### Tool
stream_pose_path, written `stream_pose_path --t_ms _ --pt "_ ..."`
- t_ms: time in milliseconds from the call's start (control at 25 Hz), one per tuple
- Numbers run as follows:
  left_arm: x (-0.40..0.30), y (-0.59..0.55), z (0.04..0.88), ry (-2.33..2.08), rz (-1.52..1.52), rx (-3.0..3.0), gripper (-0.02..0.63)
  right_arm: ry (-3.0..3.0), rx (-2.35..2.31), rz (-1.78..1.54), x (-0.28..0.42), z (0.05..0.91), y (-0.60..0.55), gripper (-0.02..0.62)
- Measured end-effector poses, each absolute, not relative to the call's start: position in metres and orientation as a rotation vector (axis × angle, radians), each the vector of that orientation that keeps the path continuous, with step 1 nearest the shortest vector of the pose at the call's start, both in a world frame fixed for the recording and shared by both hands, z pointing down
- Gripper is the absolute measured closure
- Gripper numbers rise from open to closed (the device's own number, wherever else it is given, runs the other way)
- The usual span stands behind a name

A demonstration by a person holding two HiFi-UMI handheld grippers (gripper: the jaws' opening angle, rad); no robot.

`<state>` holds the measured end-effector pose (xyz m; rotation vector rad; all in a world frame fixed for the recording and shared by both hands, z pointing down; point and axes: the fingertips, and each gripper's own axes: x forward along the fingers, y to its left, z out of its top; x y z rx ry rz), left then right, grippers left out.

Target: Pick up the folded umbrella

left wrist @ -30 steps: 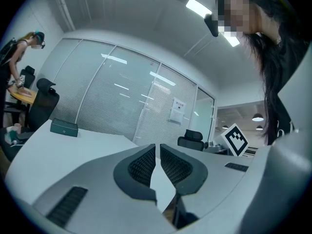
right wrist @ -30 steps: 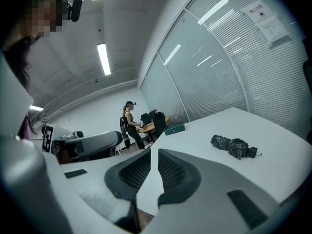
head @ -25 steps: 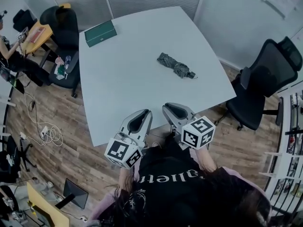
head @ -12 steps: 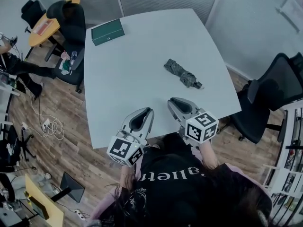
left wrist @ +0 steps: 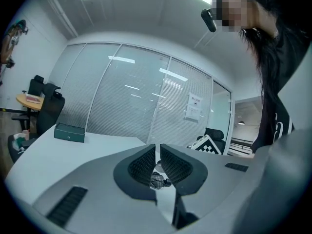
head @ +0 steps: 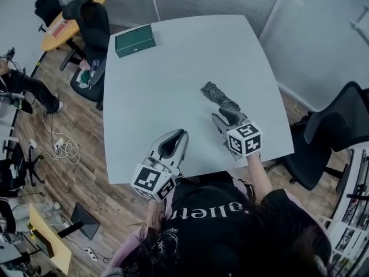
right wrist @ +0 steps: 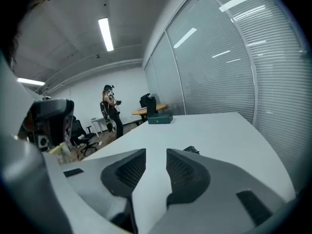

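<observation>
While the right gripper (head: 222,115) hangs low over the bench (head: 150,97), its jaws are opening: there is a plain gap between the pads and nothing stands in it.

Folded umbrella (head: 214,91): dark and patterned, lying flat on the right half of the bench. It lies on a slant, one end toward the middle of the bench and the other toward its near right edge.

- Right gripper is above the near right part of the bench, jaw tips at the nearer end of the umbrella.
- From the head view the gripper covers that end, so contact cannot be told.
- In the right gripper view a dark end of the umbrella peeks out just beyond the tip of the right-hand jaw, outside the gap.

Left gripper (head: 174,136): over the near edge of the bench, left of its middle, well apart from the umbrella.

- Its jaws are drawn together with only a sliver between the pads, and nothing is gripped.
- Through that sliver the left gripper view catches the umbrella farther across the bench.

Green box (head: 135,41): closed, flat on the far left corner of the bench.

Off the bench:
- Black office chair (head: 340,126) beside its right edge.
- Second dark chair (head: 89,22) past its far left corner.
- Standing person (right wrist: 111,108), seen in the right gripper view beyond the far end.
</observation>
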<state>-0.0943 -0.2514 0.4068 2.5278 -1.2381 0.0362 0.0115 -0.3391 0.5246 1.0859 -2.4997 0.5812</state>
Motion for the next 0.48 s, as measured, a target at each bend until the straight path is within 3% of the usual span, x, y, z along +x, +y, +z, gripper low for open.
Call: stream_pose_path --t_ms 480 --pt "-0.079 -0.275 0.409 -1.331 0.064 2.47 0.56 -2.22 0.976 0.506 0.056 0.638 -0.433 0.33"
